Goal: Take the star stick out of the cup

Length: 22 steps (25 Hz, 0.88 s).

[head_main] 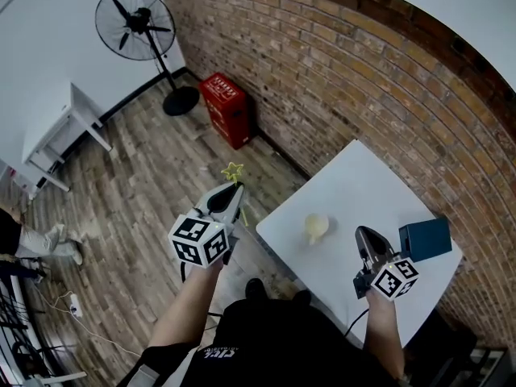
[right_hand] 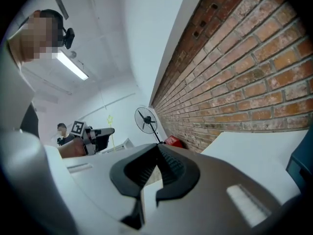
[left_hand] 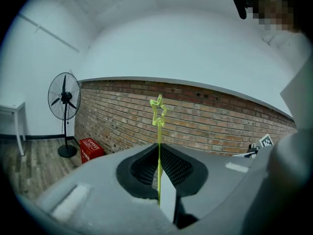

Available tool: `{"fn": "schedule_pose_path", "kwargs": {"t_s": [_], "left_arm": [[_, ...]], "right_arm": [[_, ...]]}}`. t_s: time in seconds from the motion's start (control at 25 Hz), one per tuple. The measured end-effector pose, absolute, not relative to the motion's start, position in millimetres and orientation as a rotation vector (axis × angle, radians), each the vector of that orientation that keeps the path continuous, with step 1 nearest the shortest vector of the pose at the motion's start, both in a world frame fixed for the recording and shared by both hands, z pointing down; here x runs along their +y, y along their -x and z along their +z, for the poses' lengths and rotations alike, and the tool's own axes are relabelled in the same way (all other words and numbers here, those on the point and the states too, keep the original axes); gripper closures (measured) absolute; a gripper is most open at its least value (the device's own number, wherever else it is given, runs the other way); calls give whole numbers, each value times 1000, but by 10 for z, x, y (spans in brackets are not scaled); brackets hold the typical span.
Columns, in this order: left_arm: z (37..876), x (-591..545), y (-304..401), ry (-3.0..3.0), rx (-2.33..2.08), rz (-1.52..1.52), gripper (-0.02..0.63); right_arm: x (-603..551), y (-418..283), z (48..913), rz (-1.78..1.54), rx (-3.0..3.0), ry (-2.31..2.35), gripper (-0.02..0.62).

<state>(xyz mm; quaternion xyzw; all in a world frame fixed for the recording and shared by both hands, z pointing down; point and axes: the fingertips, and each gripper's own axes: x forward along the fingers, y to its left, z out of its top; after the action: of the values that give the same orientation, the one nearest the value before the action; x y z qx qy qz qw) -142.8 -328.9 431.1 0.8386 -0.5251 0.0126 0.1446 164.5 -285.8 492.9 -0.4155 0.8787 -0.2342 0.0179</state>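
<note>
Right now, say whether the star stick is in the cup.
Out: the left gripper clamps the star stick over the floor, away from the cup.

Yellow-green star stick [left_hand: 158, 136] upright, well apart from cup [head_main: 315, 227]

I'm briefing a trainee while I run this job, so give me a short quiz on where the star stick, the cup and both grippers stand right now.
1. True or false: the left gripper is shut on the star stick, away from the cup.
2. Fill in: the right gripper, jaws together, holds ____.
3. Where is the cup? A) on the white table B) in the left gripper C) in the right gripper

Key: 1 true; 2 nothing; 3 A.
</note>
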Motion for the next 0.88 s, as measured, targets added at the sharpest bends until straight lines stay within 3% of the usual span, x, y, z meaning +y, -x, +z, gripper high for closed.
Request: {"fn": "schedule_pose_path", "kwargs": {"t_s": [0.36,0.68,0.88], "left_arm": [[4392,-3246,1696,-2390,-1622,55,586],[4608,-3163,954,-2499,-1436,158,586],[4653,-3233,890,-2488,-1436,167,586]], "right_arm": [[-2898,-1611,4583,-523,2716,1389,595],[-2893,-1528,4698,-577,2754,1385,596],[-2860,-1414,4681,-570,2802,1327,597]]}}
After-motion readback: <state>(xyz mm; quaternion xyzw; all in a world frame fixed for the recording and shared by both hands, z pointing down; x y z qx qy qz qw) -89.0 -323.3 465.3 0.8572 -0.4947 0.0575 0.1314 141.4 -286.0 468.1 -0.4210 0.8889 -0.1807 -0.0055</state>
